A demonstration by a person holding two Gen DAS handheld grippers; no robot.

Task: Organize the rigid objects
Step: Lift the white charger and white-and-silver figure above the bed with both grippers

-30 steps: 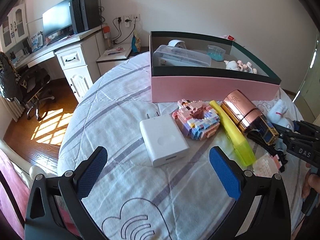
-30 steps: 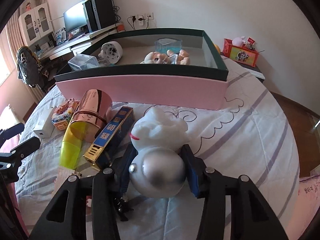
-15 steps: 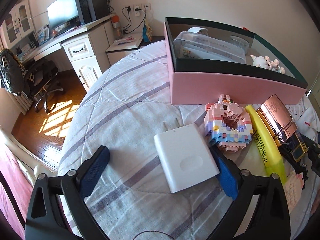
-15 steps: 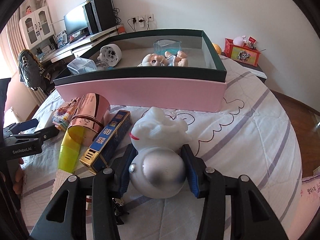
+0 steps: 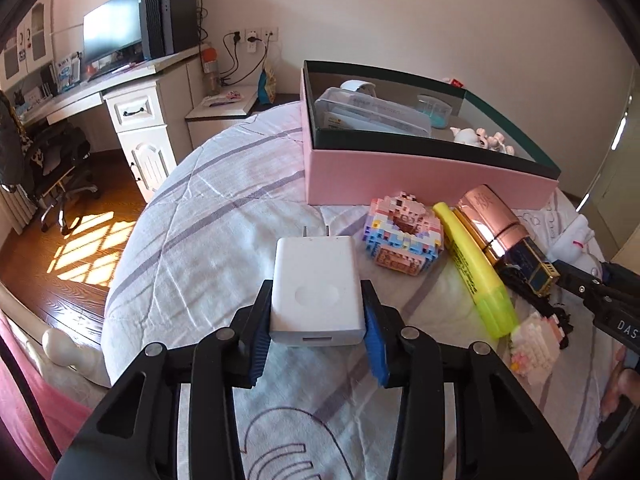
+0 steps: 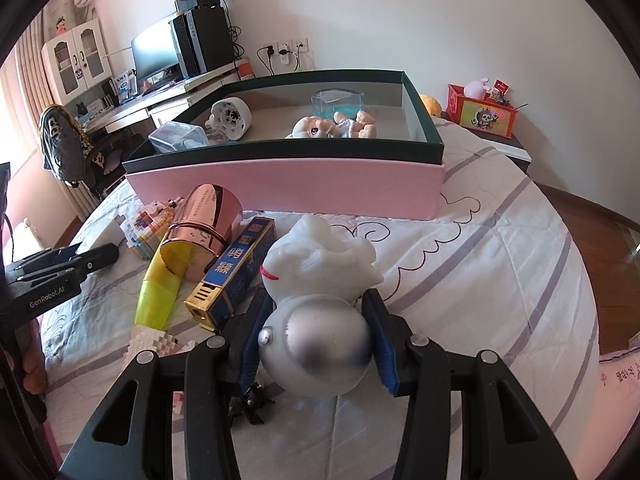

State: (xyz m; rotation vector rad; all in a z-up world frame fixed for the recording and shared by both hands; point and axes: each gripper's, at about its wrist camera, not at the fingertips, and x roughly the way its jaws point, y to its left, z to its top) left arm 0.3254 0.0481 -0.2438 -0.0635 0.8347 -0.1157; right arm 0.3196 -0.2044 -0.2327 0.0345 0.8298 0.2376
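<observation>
Left gripper closing, pads against the white charger; right gripper clamps the white-and-silver figurine before the pink box.

sunlit wooden floor, white desk, pale walls

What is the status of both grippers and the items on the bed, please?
Left gripper closing on white charger. Right gripper clamped on white-and-silver toy. Pink box ahead, open. Nothing blocking.
</observation>
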